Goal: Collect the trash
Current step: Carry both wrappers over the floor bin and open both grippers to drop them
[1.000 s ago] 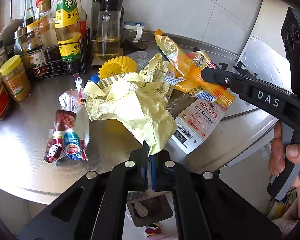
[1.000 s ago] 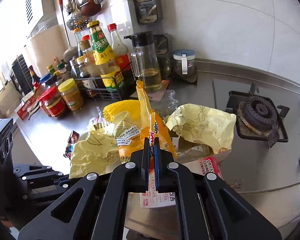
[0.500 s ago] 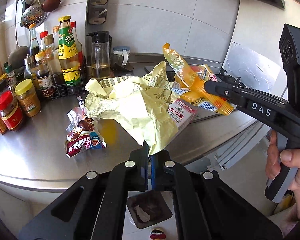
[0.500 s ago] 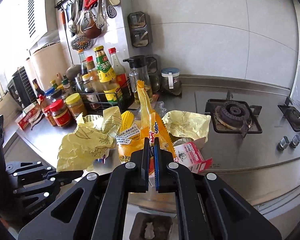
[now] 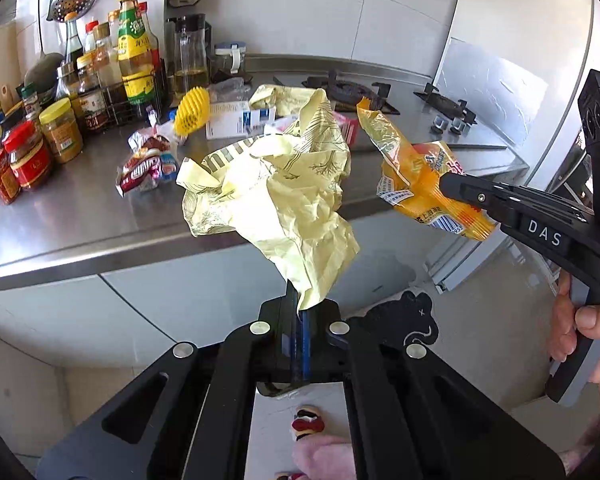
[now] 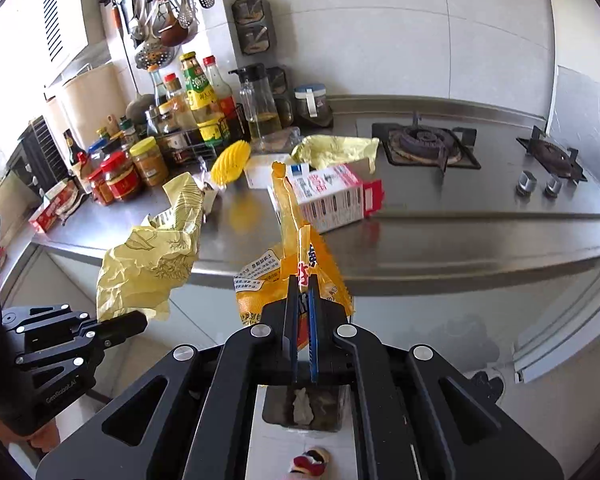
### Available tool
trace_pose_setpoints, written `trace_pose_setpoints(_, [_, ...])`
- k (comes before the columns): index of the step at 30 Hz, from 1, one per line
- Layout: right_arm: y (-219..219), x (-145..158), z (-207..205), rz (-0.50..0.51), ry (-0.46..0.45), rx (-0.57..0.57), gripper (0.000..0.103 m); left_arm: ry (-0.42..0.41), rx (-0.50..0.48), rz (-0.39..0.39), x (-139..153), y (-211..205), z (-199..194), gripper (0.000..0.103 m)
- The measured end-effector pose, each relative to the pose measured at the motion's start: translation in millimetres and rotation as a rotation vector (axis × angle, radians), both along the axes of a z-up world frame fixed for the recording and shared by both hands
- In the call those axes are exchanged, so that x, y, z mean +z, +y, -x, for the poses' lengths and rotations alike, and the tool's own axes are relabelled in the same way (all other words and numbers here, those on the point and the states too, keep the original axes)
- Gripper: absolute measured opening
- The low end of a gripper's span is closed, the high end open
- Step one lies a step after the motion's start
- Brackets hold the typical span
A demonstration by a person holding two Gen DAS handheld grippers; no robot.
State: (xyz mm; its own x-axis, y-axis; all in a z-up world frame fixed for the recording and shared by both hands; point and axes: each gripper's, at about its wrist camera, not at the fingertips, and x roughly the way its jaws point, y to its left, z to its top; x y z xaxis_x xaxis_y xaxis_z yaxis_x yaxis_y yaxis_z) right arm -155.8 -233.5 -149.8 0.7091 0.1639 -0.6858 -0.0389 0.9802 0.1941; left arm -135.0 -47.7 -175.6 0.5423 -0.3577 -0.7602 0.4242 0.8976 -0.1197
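Between the pressed-together fingers of the left tool (image 5: 300, 308), a crumpled pale yellow wrapper (image 5: 276, 200) is hanging pinched by its lower corner, clear of the tabletop (image 5: 80, 216) and out over the floor. Just to its right, the right tool (image 6: 302, 292) is pinching an orange snack bag (image 6: 296, 256) by its bottom edge, the bag's torn top standing up ahead of the fingers. Directly below the right tool's fingers, a small dark bin (image 6: 304, 404) is sitting on the floor with some scraps already inside; this looks like the place where both pieces are headed.

So two pieces are lifted but neither is dropped yet. Ahead of both tools, on the tabletop, more trash is waiting: a red-and-white carton (image 6: 328, 196) lying on its side, a second yellow wrapper (image 6: 332, 150) behind it near the stove (image 6: 424, 140), a white box (image 5: 228, 122), and a cluster of small snack packets (image 5: 146, 166) off to the left of the left tool. The jars and bottles (image 6: 196, 100) further back probably belong there. By this reckoning the task is at an early-to-middle stage, with several more trips needed.
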Motion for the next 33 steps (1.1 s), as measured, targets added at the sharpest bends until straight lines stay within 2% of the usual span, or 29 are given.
trace_pose_setpoints(8, [-1.3, -93.3, 3.4, -0.022, 0.193, -0.018, 0.005, 0.202, 0.023, -0.055, -99.0, -0.4, 4.3, 0.0])
trace_pose_setpoints(15, [5.0, -182.5, -26.8, -0.037, 0.354, -0.028, 0.005, 0.372, 0.058, -0.097, -193.5, 1.5, -19.1, 0.0])
trace_pose_setpoints(18, [9.6, -218.3, -41.4, -0.057, 0.411, -0.039, 0.005, 0.436, 0.071, -0.082, -227.7, 2.0, -31.0, 0.0])
trace_pose_setpoints(24, [14.2, -279.2, -64.9, -0.096, 0.513, -0.078, 0.005, 0.528, 0.083, -0.095, -284.1, -0.3, -50.9, 0.0])
trace_pose_setpoints(27, [17.7, -305.1, -73.3, -0.098, 0.552, -0.083, 0.006, 0.561, 0.094, -0.098, -305.8, -2.8, -62.3, 0.0])
trace_pose_setpoints(33, [19.4, -346.3, -89.2, -0.166, 0.627, -0.111, 0.006, 0.604, 0.108, -0.11, -340.7, -2.3, -75.8, 0.0])
